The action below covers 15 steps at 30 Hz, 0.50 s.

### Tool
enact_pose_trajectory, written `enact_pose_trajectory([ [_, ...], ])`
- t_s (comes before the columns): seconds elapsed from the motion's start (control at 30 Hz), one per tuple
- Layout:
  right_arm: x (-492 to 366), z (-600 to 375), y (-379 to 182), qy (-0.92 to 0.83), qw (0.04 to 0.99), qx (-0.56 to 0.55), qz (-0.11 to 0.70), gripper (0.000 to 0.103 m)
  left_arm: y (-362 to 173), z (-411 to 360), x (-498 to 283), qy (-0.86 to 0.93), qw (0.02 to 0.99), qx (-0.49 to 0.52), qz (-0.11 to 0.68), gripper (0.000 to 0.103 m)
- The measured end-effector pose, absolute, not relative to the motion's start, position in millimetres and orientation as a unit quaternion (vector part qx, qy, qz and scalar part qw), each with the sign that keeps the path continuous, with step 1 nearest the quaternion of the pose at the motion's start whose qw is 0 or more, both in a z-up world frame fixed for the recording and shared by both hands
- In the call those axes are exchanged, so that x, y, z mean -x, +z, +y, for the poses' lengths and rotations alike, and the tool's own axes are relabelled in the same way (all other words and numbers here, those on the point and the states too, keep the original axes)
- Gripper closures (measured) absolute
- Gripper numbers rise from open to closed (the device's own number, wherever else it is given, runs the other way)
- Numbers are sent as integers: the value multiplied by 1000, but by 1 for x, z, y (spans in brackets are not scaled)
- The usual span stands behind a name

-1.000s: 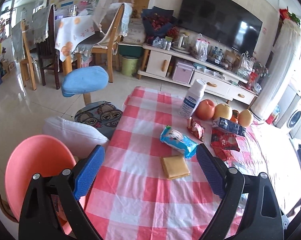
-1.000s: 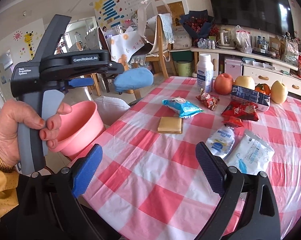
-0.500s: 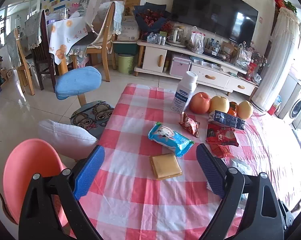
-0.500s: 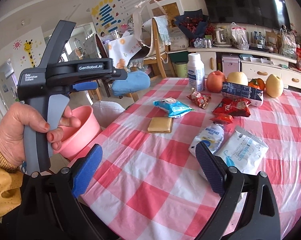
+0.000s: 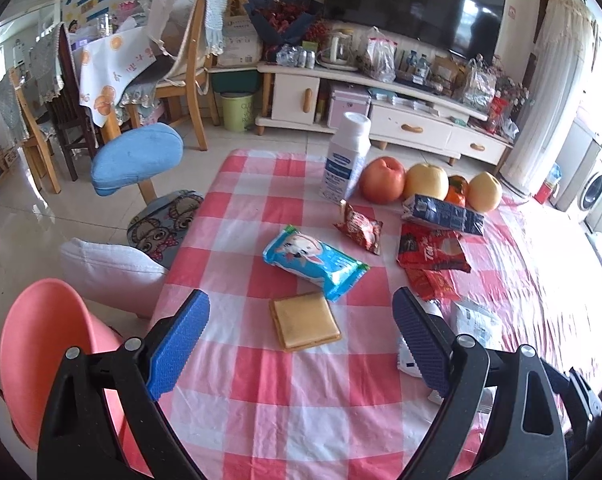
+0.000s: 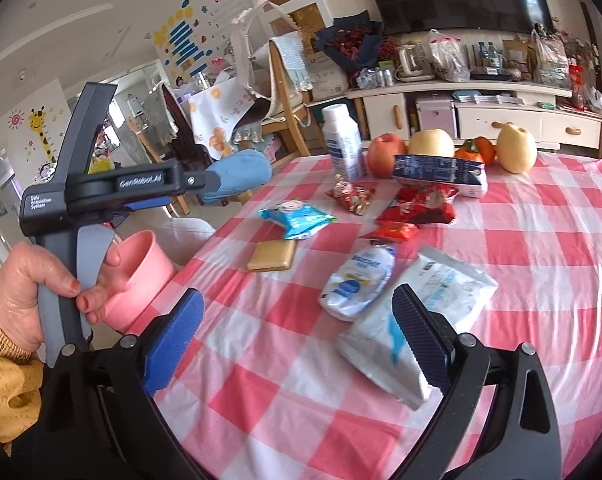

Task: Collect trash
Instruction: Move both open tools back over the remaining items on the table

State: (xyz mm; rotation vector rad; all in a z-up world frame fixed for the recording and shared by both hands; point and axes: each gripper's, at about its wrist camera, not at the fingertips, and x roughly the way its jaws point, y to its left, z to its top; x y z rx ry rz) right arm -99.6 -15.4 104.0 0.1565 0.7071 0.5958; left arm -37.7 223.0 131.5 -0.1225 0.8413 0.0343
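Wrappers lie on the red-checked table [image 5: 261, 380]: a blue snack pack [image 5: 315, 262] [image 6: 295, 218], a tan flat pack [image 5: 305, 320] [image 6: 272, 255], red wrappers [image 5: 431, 250] [image 6: 421, 204], a small red packet [image 5: 359, 226], a white pouch [image 6: 359, 280] and a white bag [image 6: 421, 320]. A pink bin [image 5: 41, 364] [image 6: 139, 276] stands left of the table. My left gripper [image 5: 301, 344] is open above the tan pack. My right gripper [image 6: 297, 340] is open and empty just in front of the white pouch and bag.
A white bottle [image 5: 347, 160], apples and pears [image 5: 383, 180], an orange and a dark blue carton [image 5: 441, 214] stand at the table's far side. A blue stool [image 5: 137, 158], a white cushion [image 5: 109, 272], chairs and a TV cabinet [image 5: 381, 120] lie beyond.
Both grippers have moved forward and lower over the table. The wrappers appear larger and nearer. Both stay open and empty.
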Motion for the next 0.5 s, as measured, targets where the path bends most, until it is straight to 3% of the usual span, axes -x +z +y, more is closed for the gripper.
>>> enact_pose_trajectory([
  [0.27,85,-48,93,242,889,-89,379,7,120,195,29,-26,894,48,444,11],
  [0.5,67,-76,68,195,870,-88,444,7,92,152,20,-64,869,-35,490,11],
])
